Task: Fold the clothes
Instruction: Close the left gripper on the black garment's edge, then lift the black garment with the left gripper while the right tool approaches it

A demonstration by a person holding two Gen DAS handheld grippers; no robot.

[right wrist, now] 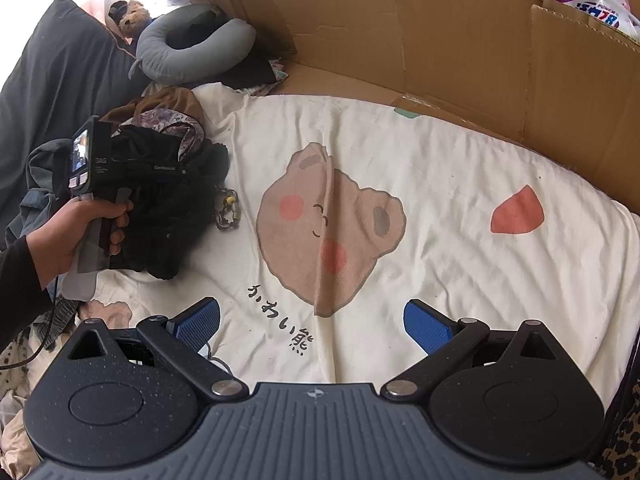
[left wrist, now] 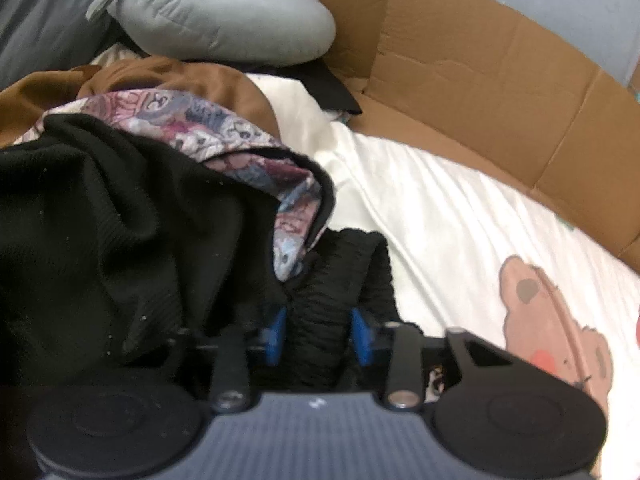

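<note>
A bedroom at home, clearly. There is a bed spread with a cream sheet [right wrist: 420, 184] printed with a cartoon bear face [right wrist: 328, 224], crumpled clothes heaped [right wrist: 168, 168] at its left edge. A dark grey pillow [right wrist: 60, 64] props up at the head, a grey neck pillow [right wrist: 192, 48] and a small teddy bear [right wrist: 132, 16] beside it. Flattened cardboard [right wrist: 460, 44] lines the far side, a plastic shopping bag [right wrist: 600, 4] peeking over it.

Both tool-mounted, angled down, sharing bedsheet [right wrist: 400, 152]
</note>
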